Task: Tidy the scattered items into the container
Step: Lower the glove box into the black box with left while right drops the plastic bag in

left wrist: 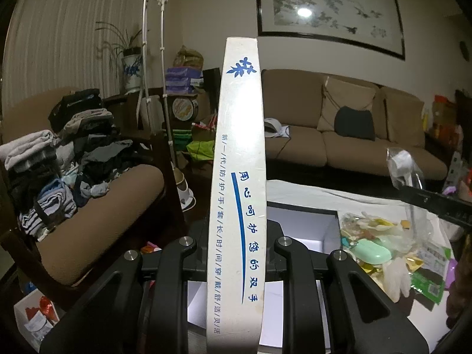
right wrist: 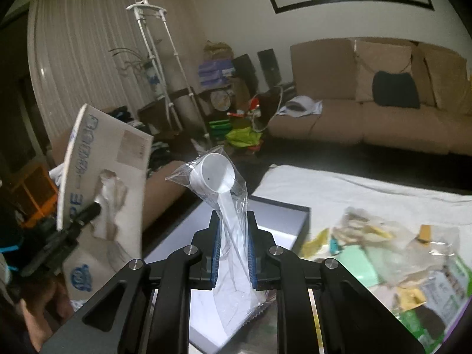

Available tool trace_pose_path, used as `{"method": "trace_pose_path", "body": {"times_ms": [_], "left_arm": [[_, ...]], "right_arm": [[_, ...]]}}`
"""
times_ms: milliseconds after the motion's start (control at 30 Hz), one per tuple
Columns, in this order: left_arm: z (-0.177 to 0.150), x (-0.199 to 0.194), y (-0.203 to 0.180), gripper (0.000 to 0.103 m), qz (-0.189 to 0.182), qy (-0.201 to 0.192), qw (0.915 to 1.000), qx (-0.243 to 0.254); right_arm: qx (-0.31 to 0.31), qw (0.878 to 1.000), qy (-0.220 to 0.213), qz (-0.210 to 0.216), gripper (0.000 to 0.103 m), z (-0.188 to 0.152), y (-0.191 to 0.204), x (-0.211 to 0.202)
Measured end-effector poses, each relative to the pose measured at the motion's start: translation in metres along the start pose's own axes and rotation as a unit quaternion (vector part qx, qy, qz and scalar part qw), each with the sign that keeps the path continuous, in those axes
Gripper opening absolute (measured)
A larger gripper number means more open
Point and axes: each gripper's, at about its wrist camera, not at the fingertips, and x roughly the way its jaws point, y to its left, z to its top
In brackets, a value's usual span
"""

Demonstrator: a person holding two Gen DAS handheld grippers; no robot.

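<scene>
White cloth covers the table [right wrist: 339, 188], where the open container [right wrist: 283, 218] waits beside scattered packets [right wrist: 407, 262]. Left gripper [left wrist: 236, 247] clamps a glove box [left wrist: 239, 177] edge-up and right gripper [right wrist: 233, 247] pinches a bagged plastic scoop [right wrist: 214, 174], both lifted, probably for dropping in.

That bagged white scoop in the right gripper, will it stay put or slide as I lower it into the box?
The white scoop is probably light and stiff. Its clear plastic bag looks slick and loose, so it may slip inside the right gripper. The heavy end stands above the grip and could tilt.
</scene>
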Motion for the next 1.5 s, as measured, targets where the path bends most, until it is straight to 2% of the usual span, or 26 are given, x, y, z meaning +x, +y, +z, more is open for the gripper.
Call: {"method": "trace_pose_path", "body": {"times_ms": [133, 267, 400, 667, 767, 833, 933, 1033, 1100, 1133, 1233, 1367, 1400, 1500], "left_arm": [[-0.012, 0.033, -0.010, 0.020, 0.005, 0.047, 0.9986, 0.024], [-0.027, 0.064, -0.024, 0.020, 0.010, 0.087, 0.9953, 0.041], [-0.040, 0.091, -0.034, 0.020, 0.014, 0.115, 0.9915, 0.060], [-0.054, 0.135, -0.043, 0.020, 0.016, 0.158, 0.9838, 0.083], [-0.070, 0.159, -0.047, 0.020, 0.009, 0.190, 0.9765, 0.102], [-0.077, 0.172, -0.045, 0.020, 0.013, 0.210, 0.9728, 0.096], [-0.072, 0.180, -0.048, 0.020, 0.005, 0.205, 0.9754, 0.081], [-0.055, 0.178, -0.047, 0.020, 0.000, 0.165, 0.9843, 0.064], [-0.046, 0.178, -0.040, 0.020, -0.005, 0.158, 0.9863, 0.047], [-0.046, 0.181, -0.041, 0.020, -0.010, 0.167, 0.9846, 0.050], [-0.064, 0.199, -0.049, 0.020, 0.000, 0.220, 0.9712, 0.092], [-0.087, 0.219, -0.046, 0.020, 0.009, 0.281, 0.9543, 0.101], [-0.090, 0.220, -0.044, 0.021, 0.014, 0.286, 0.9527, 0.101], [-0.085, 0.216, -0.037, 0.033, 0.043, 0.270, 0.9586, 0.080]], "right_arm": [[0.038, 0.998, 0.030, -0.027, 0.014, -0.002, -0.006, 0.027], [0.089, 0.993, 0.074, -0.008, 0.014, -0.012, -0.018, 0.068], [0.111, 0.988, 0.111, 0.009, 0.014, -0.029, -0.019, 0.106], [0.143, 0.976, 0.166, 0.000, 0.014, -0.064, -0.030, 0.157], [0.157, 0.972, 0.172, 0.015, 0.014, -0.070, -0.029, 0.169], [0.160, 0.971, 0.176, 0.019, 0.015, -0.073, -0.025, 0.176], [0.151, 0.972, 0.180, 0.011, 0.015, -0.073, -0.018, 0.182], [0.147, 0.975, 0.167, 0.007, 0.015, -0.067, -0.020, 0.181], [0.150, 0.975, 0.165, 0.005, 0.015, -0.062, -0.022, 0.182], [0.149, 0.975, 0.165, 0.003, 0.015, -0.060, -0.021, 0.183], [0.148, 0.976, 0.160, -0.003, 0.015, -0.058, -0.021, 0.185], [0.158, 0.974, 0.162, 0.001, 0.017, -0.060, -0.019, 0.193], [0.160, 0.973, 0.168, 0.001, 0.017, -0.062, -0.018, 0.197], [0.160, 0.971, 0.177, -0.003, 0.017, -0.067, -0.014, 0.206]]}}
